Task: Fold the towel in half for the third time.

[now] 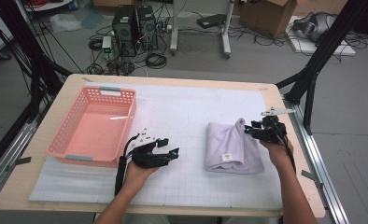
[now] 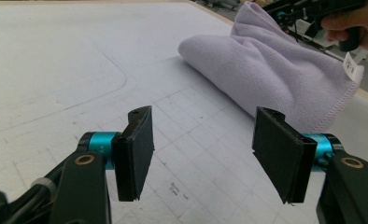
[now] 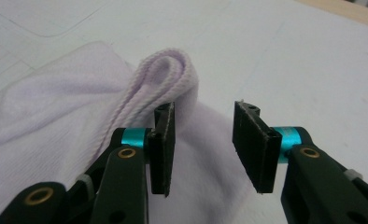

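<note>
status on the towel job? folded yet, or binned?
Done: the towel lies folded on the mat, right of centre. In hand: nothing gripped; the right gripper is open at the towel's raised folded edge, jaws apart with no cloth pinched. The left gripper is open over bare mat. Left, probably: moving the towel into the pink basket, which holds nothing.

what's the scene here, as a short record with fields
work in hand: handling a folded lilac towel on the table
towel: folded, one raised fold at its far right corner, white tag near the front edge
right gripper: jaws apart at that raised fold, pads not pressing it
left gripper: open, nothing between the jaws, over bare mat left of the towel
basket: pink, empty, at the table's left
</note>
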